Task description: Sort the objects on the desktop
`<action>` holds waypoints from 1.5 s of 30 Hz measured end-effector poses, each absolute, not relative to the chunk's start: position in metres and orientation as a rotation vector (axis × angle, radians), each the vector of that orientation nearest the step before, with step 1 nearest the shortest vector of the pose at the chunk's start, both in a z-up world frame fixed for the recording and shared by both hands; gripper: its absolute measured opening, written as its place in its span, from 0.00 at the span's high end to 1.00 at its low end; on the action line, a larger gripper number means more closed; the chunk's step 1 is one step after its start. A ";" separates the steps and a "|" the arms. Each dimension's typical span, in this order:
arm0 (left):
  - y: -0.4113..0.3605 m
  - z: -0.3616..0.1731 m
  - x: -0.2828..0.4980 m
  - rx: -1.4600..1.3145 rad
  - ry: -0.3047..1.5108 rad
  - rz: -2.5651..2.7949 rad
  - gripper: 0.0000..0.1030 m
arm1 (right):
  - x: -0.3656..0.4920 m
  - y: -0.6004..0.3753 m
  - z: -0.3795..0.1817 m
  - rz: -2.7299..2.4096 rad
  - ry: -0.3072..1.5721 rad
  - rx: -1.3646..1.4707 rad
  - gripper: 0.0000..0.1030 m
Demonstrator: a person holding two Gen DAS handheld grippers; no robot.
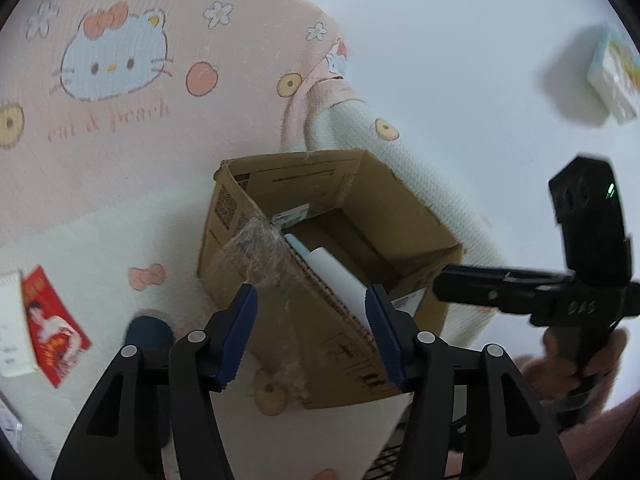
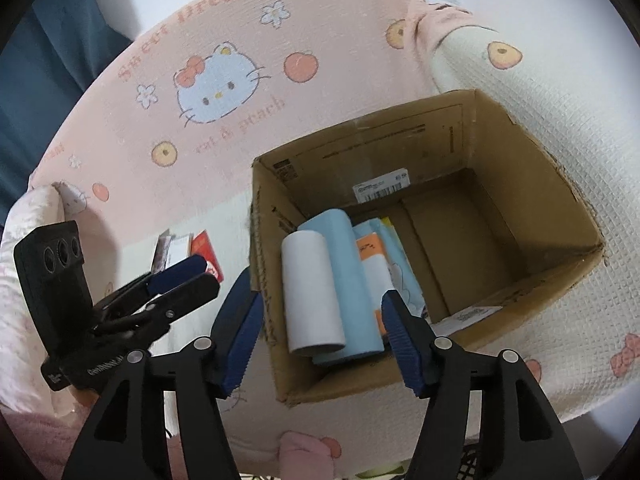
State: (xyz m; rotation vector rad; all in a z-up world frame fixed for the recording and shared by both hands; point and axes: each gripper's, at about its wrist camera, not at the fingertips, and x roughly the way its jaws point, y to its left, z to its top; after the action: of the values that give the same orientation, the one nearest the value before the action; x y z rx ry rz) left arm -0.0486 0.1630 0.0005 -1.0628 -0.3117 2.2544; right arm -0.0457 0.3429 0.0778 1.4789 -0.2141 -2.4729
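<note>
An open cardboard box (image 2: 520, 216) stands on a pink and white Hello Kitty cloth (image 2: 192, 128). Inside lie a white roll (image 2: 312, 292), a light blue roll (image 2: 352, 280) and flat paper items (image 2: 376, 256). My right gripper (image 2: 320, 336) is open and empty above the box's near left wall. My left gripper (image 1: 312, 328) is open and empty over the box's near wall (image 1: 280, 300); the white roll (image 1: 336, 276) shows inside. A red card (image 1: 52, 324) and a white pad (image 1: 12, 320) lie left of the box. The left gripper's fingers (image 2: 184, 280) show in the right wrist view.
A small white packet (image 1: 614, 76) lies on the white surface at far right. A dark blue round object (image 1: 148, 332) sits by my left finger. The right gripper's body (image 1: 592, 264) is right of the box. Dark blue fabric (image 2: 48, 64) lies beyond the cloth's left edge.
</note>
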 end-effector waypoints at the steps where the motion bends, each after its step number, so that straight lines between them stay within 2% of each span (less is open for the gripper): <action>1: 0.164 0.001 -0.047 -1.061 -0.283 2.266 0.41 | -0.045 0.342 0.078 -2.475 -0.205 1.480 0.42; 10: 0.198 0.029 -0.048 -1.093 -0.022 2.335 0.40 | -0.040 0.354 0.080 -2.538 -0.247 1.557 0.42; 15: 0.238 0.042 -0.042 -1.127 0.242 2.335 0.40 | -0.031 0.364 0.084 -2.572 -0.268 1.568 0.41; 18: 0.257 0.044 -0.037 -1.123 0.337 2.316 0.40 | -0.030 0.373 0.084 -2.587 -0.310 1.571 0.41; 31: 0.266 0.029 -0.036 -1.256 0.302 2.296 0.40 | -0.019 0.390 0.086 -2.609 -0.361 1.581 0.41; 45: 0.286 0.017 -0.019 -1.259 0.458 2.315 0.39 | -0.018 0.388 0.081 -2.575 -0.379 1.598 0.41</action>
State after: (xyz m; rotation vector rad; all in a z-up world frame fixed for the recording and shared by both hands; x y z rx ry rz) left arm -0.0188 0.2865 0.0174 -1.2589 0.4576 2.3148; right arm -0.0179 0.3876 0.0809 1.5982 -0.3793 -2.5746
